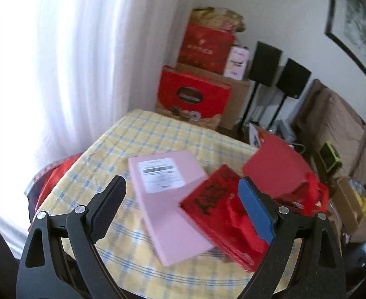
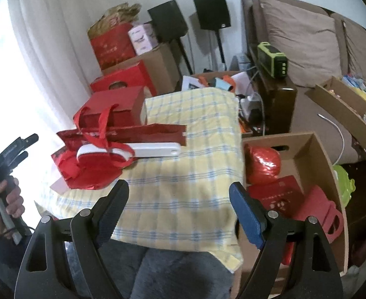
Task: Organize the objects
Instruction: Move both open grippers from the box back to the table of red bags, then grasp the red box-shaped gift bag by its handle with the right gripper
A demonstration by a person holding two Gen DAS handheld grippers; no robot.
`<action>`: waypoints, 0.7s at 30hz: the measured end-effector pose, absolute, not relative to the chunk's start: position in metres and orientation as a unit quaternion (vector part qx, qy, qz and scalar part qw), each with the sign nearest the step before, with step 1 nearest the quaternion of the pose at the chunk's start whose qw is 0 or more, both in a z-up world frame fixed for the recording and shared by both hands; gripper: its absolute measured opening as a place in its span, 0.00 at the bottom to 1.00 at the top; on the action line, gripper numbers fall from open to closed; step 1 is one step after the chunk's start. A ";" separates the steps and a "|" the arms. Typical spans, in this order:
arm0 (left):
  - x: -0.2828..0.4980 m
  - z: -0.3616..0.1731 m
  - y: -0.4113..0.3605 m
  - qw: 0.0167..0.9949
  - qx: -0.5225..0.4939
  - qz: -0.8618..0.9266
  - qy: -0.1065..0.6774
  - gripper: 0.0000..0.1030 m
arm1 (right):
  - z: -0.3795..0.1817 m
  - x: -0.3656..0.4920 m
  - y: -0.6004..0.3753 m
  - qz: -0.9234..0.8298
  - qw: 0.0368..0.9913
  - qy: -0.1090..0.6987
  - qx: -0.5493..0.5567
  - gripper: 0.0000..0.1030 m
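A pink flat box (image 1: 165, 206) with a white shipping label lies on the yellow checked tablecloth (image 1: 138, 134). Overlapping its right side is a red box with black characters (image 1: 217, 206), and behind that stands a red gift bag (image 1: 277, 172). My left gripper (image 1: 181, 184) hovers open above the pink box, holding nothing. In the right wrist view, red gift bags (image 2: 95, 169), a white flat case (image 2: 153, 150) and a red box (image 2: 115, 107) crowd the table's left side. My right gripper (image 2: 179, 189) hangs open over the bare cloth (image 2: 195, 174), also holding nothing.
An open cardboard box (image 2: 315, 154) beside the table holds several red packages. A hand (image 2: 10, 199) grips the left gripper (image 2: 30, 145) at the left edge. Stacked red boxes (image 1: 195, 94), two black speakers (image 1: 277, 69), a sofa (image 2: 307, 37) and a curtain (image 1: 58, 74) surround the table.
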State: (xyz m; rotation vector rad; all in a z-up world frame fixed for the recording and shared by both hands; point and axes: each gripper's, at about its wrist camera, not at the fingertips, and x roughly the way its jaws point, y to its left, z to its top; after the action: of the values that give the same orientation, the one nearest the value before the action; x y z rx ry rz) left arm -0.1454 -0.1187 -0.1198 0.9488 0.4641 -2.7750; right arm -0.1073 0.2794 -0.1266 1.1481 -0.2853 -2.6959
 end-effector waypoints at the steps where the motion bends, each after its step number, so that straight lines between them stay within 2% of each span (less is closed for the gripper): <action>1: -0.145 -0.122 -0.123 0.089 0.319 -0.930 0.160 0.88 | -0.128 -0.109 0.275 -0.911 0.100 -0.092 0.390 0.81; 9: -0.148 -0.136 -0.125 0.067 0.328 -0.927 0.170 0.88 | -0.137 -0.130 0.229 -0.903 0.123 -0.049 0.408 0.81; 16: -0.153 -0.143 -0.123 0.057 0.335 -0.924 0.176 0.88 | -0.120 -0.154 0.216 -0.909 0.121 -0.050 0.396 0.81; 21: -0.153 -0.142 -0.123 0.050 0.333 -0.924 0.184 0.88 | -0.109 -0.182 0.187 -0.906 0.153 -0.028 0.395 0.73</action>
State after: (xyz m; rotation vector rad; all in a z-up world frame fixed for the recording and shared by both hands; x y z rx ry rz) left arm -0.1527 -0.1233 -0.1421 1.0134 0.5591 -2.8128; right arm -0.1818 0.1871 -0.1093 1.1323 -0.0790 -2.5970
